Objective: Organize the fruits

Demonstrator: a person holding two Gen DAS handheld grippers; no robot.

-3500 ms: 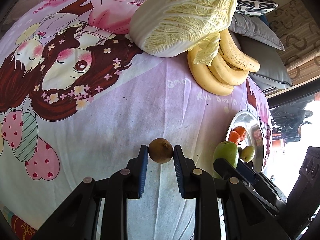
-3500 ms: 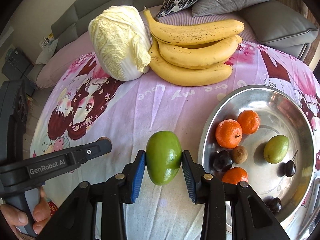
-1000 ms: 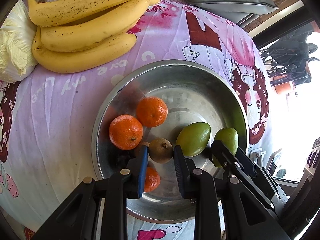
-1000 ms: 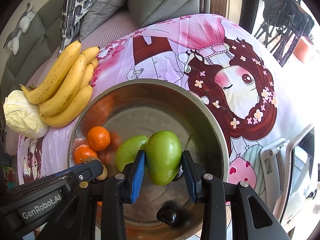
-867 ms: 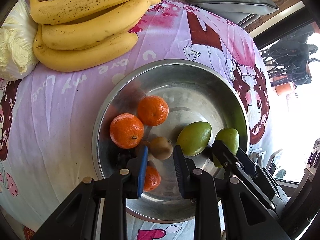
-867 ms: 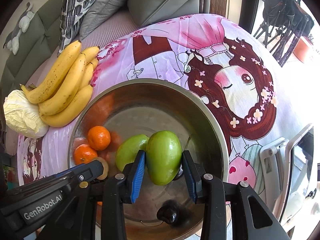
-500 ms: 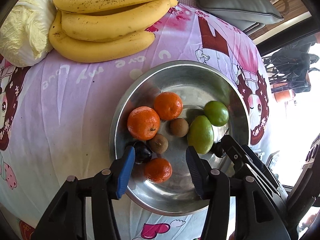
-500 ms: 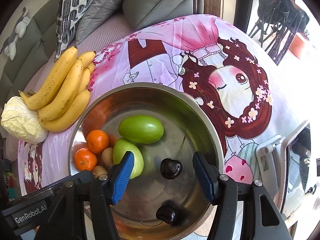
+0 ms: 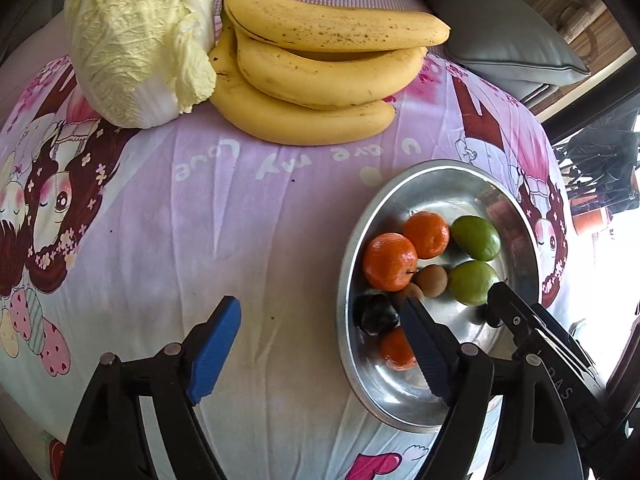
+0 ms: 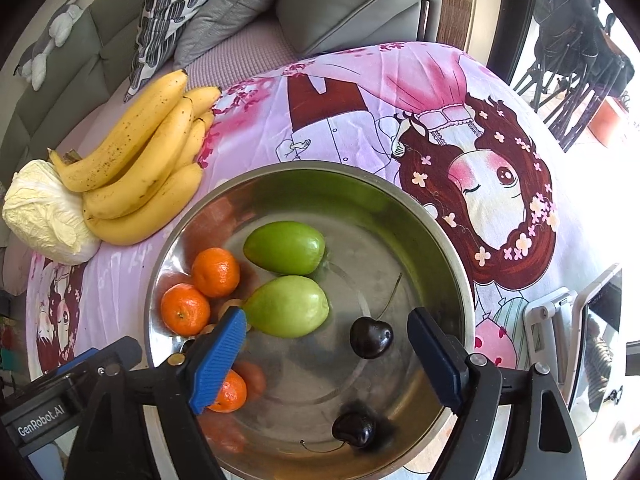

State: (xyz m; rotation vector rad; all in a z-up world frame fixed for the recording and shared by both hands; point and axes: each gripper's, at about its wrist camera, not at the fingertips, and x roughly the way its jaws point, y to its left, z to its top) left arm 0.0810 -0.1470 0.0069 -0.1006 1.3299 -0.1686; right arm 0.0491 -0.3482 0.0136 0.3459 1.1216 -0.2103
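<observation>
A steel bowl (image 9: 516, 208) (image 10: 432, 224) on the pink cartoon cloth holds oranges (image 9: 390, 261) (image 10: 216, 272), two green fruits (image 10: 285, 247) (image 9: 476, 237), small brown fruits (image 9: 430, 280) and dark cherries (image 10: 371, 337). My left gripper (image 9: 324, 316) is open and empty, above the cloth at the bowl's left rim. My right gripper (image 10: 326, 330) is open and empty over the bowl, with a green fruit (image 10: 288, 311) and a cherry between its fingers' line of sight.
A bunch of bananas (image 9: 320, 68) (image 10: 140, 168) and a napa cabbage (image 9: 136, 40) (image 10: 44, 212) lie at the far side of the cloth. Grey sofa cushions (image 10: 344, 0) stand behind. The right gripper's body (image 9: 532, 328) shows in the left wrist view.
Both grippers opened and let go: the brown fruit and the green fruit now lie in the bowl. The left gripper has pulled back and to the left; both jaws stand wider.
</observation>
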